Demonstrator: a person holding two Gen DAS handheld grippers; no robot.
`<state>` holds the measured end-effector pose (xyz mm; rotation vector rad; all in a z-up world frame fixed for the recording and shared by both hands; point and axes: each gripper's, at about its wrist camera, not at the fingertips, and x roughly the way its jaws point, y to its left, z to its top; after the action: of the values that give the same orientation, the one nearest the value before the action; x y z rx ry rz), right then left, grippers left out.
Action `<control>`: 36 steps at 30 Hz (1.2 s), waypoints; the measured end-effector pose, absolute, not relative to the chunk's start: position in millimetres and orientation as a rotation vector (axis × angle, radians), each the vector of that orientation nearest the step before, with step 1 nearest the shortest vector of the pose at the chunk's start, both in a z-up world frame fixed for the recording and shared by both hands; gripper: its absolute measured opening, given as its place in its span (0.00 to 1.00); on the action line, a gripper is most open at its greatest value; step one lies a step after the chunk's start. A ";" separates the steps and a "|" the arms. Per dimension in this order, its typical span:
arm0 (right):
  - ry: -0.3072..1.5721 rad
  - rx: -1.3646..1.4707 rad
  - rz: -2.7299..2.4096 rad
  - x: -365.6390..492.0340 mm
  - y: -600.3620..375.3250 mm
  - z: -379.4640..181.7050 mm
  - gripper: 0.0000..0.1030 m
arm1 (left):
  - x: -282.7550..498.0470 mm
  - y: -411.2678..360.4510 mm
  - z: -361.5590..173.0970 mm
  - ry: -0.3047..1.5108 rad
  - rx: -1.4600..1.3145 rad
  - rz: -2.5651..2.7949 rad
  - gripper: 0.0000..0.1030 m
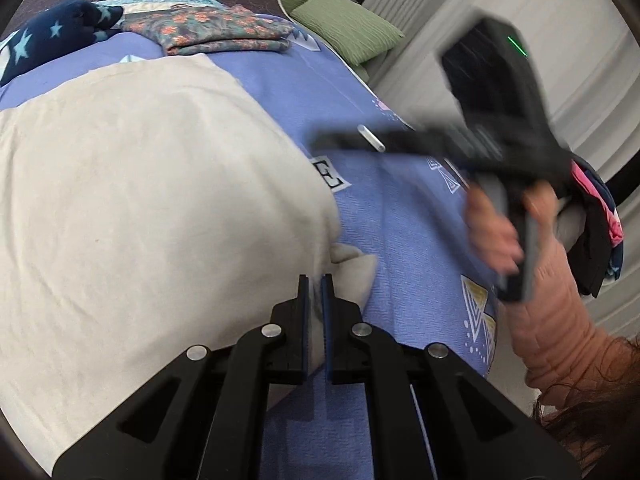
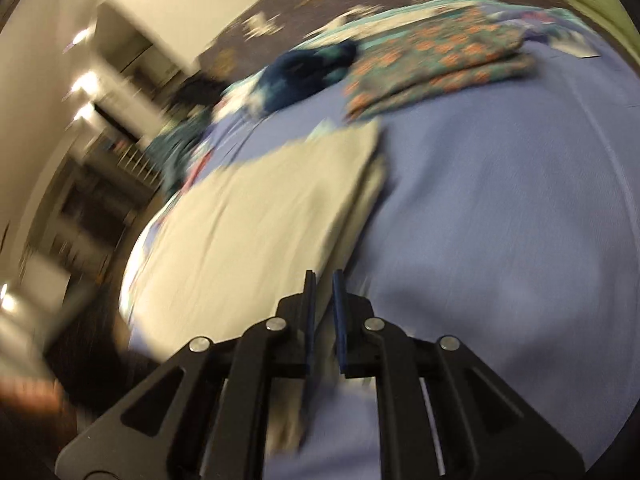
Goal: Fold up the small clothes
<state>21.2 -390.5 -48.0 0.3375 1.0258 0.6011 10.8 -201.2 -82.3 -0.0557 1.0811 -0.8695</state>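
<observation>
Left gripper point(image 1: 315, 292), lower centre, pinching cream cotton garment point(image 1: 152, 200) at corner. Right gripper point(image 2: 323, 292) nearly closed; cloth between, grip unclear through blur. Mid-fold, I judge; next I carry corners across.

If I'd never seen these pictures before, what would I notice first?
Probably the big cream cloth spread over the blue bedspread, filling the left side of the left wrist view, with the left claw pinching its near edge. Next, the blurry right claw stretching in from the right, held by a hand. Behind, a folded flowery cloth lies at the far edge.
</observation>
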 end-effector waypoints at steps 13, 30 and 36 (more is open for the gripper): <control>1.057 0.131 0.669 -31.0 -353.0 -48.8 0.33 | 3.2 -167.0 -79.5 1.051 -0.080 -0.757 0.05; 1.104 0.153 0.759 -26.5 -354.5 -60.5 0.37 | 6.6 -159.0 -88.3 1.047 -0.093 -0.737 0.24; 1.108 0.331 0.923 0.7 -357.4 -68.8 0.50 | 4.6 -161.1 -86.9 1.036 -0.074 -0.739 0.27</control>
<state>0.7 -357.4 -68.8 0.3308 1.1076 0.9227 4.6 -161.1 -86.9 -0.0740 1.0357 -0.7393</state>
